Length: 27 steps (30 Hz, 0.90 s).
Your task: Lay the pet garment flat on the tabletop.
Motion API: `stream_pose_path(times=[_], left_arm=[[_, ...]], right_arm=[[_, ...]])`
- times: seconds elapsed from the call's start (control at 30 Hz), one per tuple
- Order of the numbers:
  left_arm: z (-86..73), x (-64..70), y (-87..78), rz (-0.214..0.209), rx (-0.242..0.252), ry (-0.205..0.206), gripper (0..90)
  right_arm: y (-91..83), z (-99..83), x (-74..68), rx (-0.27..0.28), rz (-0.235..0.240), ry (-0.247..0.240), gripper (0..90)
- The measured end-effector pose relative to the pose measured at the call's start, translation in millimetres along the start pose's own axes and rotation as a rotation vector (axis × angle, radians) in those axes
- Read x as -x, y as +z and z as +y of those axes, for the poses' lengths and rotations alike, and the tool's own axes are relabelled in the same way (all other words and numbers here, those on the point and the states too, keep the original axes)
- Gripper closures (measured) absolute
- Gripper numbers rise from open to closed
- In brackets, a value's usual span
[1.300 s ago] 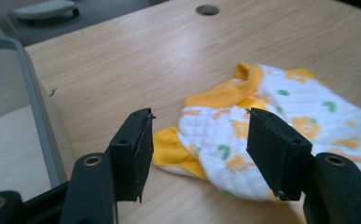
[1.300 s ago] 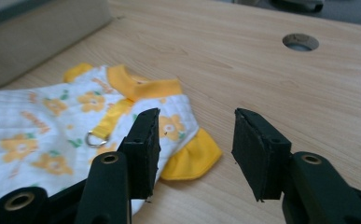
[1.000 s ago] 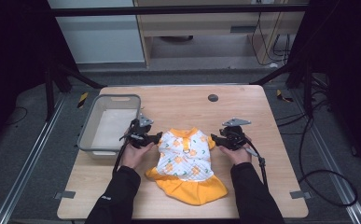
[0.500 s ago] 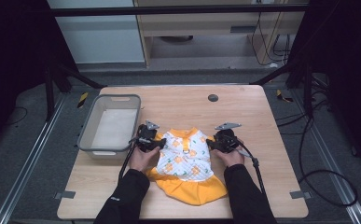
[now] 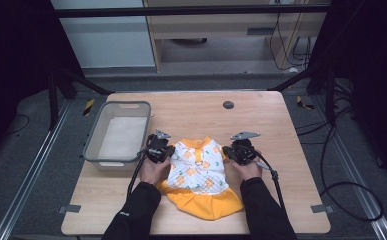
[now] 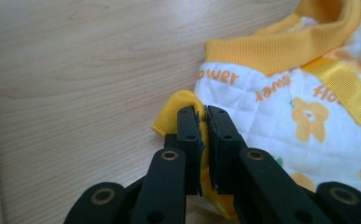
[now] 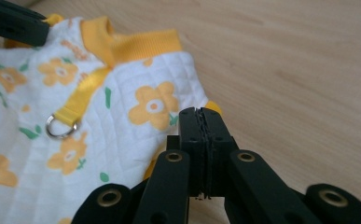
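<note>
Small white quilted dress (image 5: pixel 198 167) with orange flowers, yellow collar and yellow skirt lies flat on the wooden table (image 5: pixel 261 120), near its front edge, right of the grey bin (image 5: pixel 117 134). Left gripper (image 6: pixel 204 122) has jaws pinched on the yellow sleeve edge at the dress's left shoulder. Right gripper (image 7: pixel 203 122) jaws are pressed together at the right sleeve edge, fabric between them hard to confirm.

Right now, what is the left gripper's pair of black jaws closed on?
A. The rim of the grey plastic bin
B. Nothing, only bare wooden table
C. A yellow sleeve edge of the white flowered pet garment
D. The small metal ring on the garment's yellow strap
C: in the left gripper view, the left gripper pinches the yellow sleeve edge of the white flowered pet garment, its jaws nearly together around the fabric.
</note>
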State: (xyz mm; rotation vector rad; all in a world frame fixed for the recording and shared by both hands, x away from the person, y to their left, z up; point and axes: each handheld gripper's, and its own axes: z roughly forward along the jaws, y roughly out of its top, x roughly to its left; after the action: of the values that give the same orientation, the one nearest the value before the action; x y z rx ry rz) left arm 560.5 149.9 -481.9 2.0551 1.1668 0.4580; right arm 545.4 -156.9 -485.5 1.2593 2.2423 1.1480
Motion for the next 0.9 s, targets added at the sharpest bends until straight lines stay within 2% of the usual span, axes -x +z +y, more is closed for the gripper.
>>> stream_pose_path(times=[0.07,0.13,0.17,0.23,0.33,0.37,0.43,0.47,0.53,0.57,0.6,0.73,0.9], left_arm=[[7.9,-0.5,-9.6,-0.014,0.044,0.001,84.7],[18.8,1.7,-18.4,-0.007,0.086,0.028,84.6],[27.8,3.9,-24.3,-0.005,0.123,0.043,84.6],[44.9,7.6,-32.2,0.013,0.187,0.083,84.5],[63.2,9.9,-32.9,0.019,0.235,0.116,83.6],[70.0,10.7,-29.9,0.036,0.238,0.131,82.2],[76.1,11.6,-24.8,0.079,0.264,0.167,68.0],[78.7,12.2,-22.9,0.088,0.253,0.173,58.0],[80.3,13.7,-23.4,0.086,0.226,0.183,49.5],[79.6,14.9,-25.9,0.092,0.210,0.204,49.0],[78.3,15.4,-28.5,0.089,0.200,0.208,48.0],[72.1,14.4,-43.3,0.053,0.186,0.186,44.5],[55.0,13.5,-71.2,-0.021,0.178,0.169,43.1]], right_arm=[[-7.6,5.1,0.4,0.046,0.009,-0.001,88.7],[-15.9,13.1,0.1,0.099,0.010,-0.004,89.0],[-18.9,16.8,-0.2,0.119,0.006,-0.007,89.0],[-25.9,28.7,-0.9,0.173,-0.018,-0.022,89.0],[-30.4,43.0,-0.8,0.213,-0.083,-0.042,89.2],[-30.5,46.3,-0.3,0.224,-0.107,-0.045,89.2],[-29.1,49.8,1.7,0.233,-0.179,-0.049,88.5],[-27.9,49.8,2.0,0.236,-0.227,-0.056,86.6],[-24.4,48.1,3.3,0.220,-0.297,-0.072,75.3],[-24.4,46.9,3.6,0.215,-0.297,-0.077,74.5],[-25.2,44.7,3.9,0.208,-0.277,-0.072,71.9],[-34.9,38.1,4.4,0.186,-0.226,-0.061,65.9],[-56.4,28.1,1.7,0.162,-0.167,-0.057,60.5]])
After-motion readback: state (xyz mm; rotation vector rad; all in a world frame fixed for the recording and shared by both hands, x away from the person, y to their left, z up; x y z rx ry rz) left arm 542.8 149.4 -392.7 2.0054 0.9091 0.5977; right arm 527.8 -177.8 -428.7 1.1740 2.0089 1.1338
